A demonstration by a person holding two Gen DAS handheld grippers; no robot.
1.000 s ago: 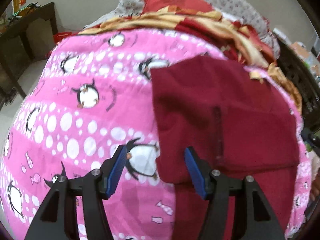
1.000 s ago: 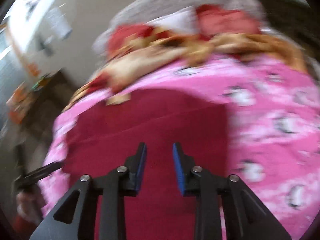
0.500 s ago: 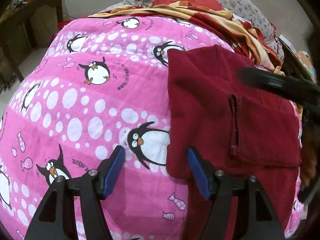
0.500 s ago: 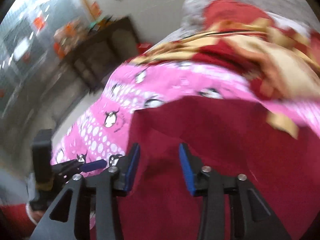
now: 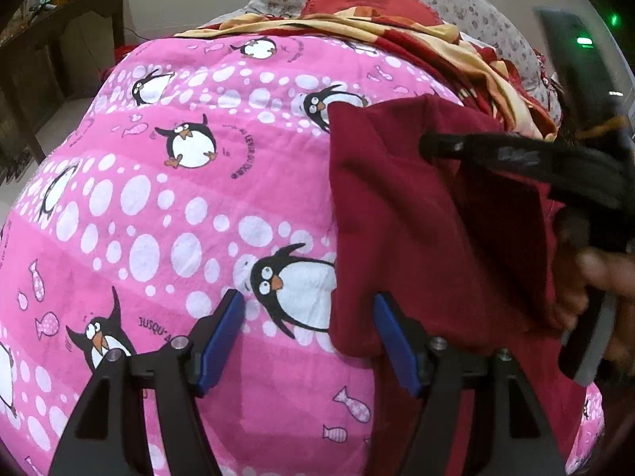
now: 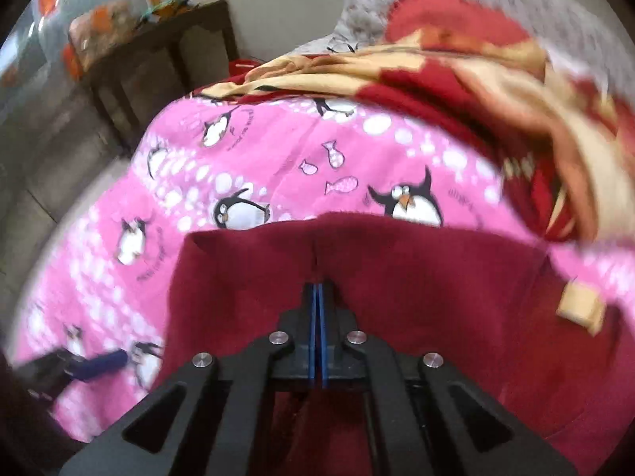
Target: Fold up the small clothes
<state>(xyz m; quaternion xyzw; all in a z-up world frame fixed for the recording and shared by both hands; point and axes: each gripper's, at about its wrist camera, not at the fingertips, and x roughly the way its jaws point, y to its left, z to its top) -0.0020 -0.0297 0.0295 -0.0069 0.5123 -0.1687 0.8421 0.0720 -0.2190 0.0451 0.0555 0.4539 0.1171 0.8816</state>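
A dark red garment point(image 5: 428, 230) lies folded on a pink penguin blanket point(image 5: 166, 214). My left gripper point(image 5: 309, 337) is open, low over the blanket, with its right finger at the garment's near left corner. My right gripper point(image 6: 318, 297) is shut on the dark red garment point(image 6: 397, 273), pinching a fold of the cloth between its blue pads. In the left wrist view the right gripper point(image 5: 428, 146) reaches in from the right and holds the cloth up. The left gripper point(image 6: 99, 369) shows blurred at the lower left of the right wrist view.
A rumpled red and yellow cloth point(image 5: 416, 43) and a grey flowered pillow point(image 5: 456, 4) lie at the far end of the bed. A dark wooden table point(image 5: 51, 63) stands to the left, beside the floor.
My right gripper has closed on the red garment and drawn a fold of it up. My left gripper has stayed open near the garment's left corner.
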